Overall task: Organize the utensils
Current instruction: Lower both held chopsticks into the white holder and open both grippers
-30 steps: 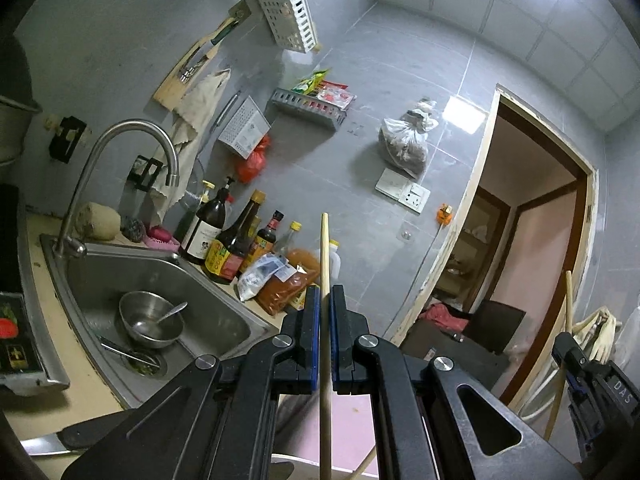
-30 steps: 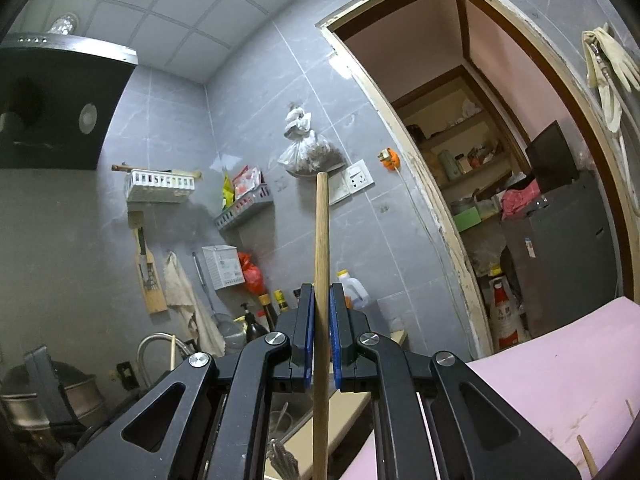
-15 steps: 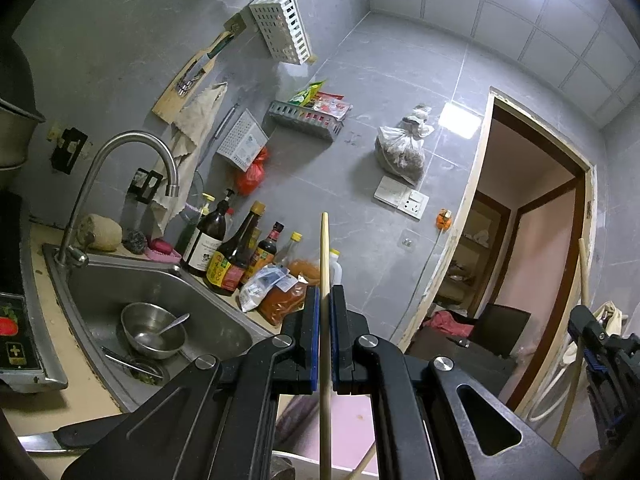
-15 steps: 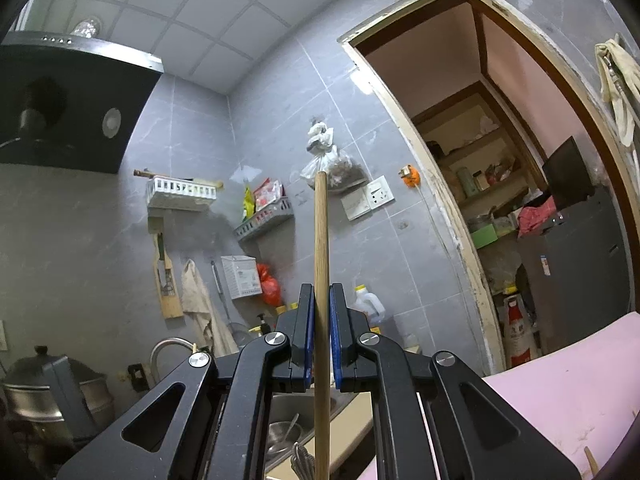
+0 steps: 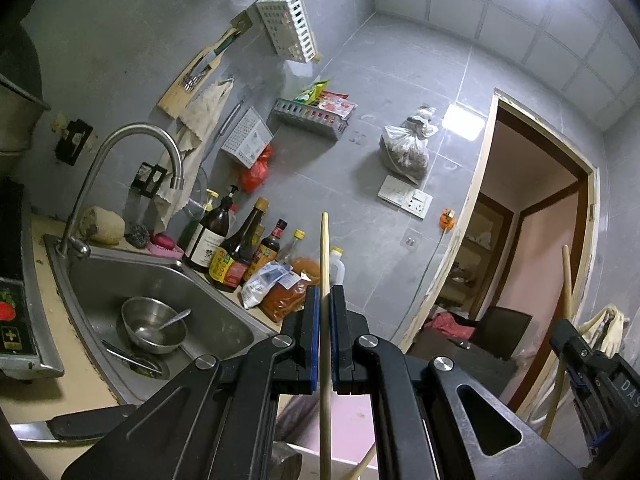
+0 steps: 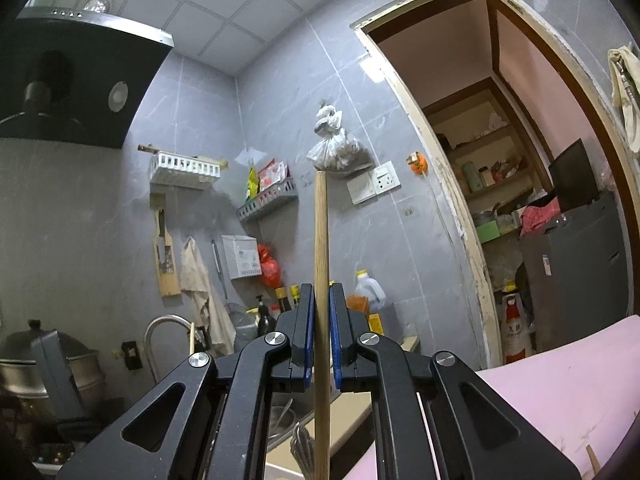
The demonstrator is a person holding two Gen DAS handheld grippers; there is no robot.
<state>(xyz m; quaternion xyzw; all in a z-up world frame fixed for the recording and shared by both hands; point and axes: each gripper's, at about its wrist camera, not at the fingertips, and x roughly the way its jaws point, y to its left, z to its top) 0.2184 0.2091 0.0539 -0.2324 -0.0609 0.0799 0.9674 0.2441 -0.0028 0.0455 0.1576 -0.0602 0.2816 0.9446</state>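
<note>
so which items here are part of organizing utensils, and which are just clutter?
Job:
left gripper shut on thin pale wooden chopstick
right gripper shut on thicker brown wooden chopstick

Clutter:
dark sauce bottles
steel bowl with spoon in sink
hanging plastic bag

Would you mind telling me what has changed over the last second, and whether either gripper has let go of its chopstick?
Neither has let go. The right gripper rolled a little, so the kitchen now sits more upright in its view than before. In the left wrist view it has drifted rightward. The left gripper stays shut on its thin chopstick, the right on its thicker chopstick. The sink is unchanged.
</note>
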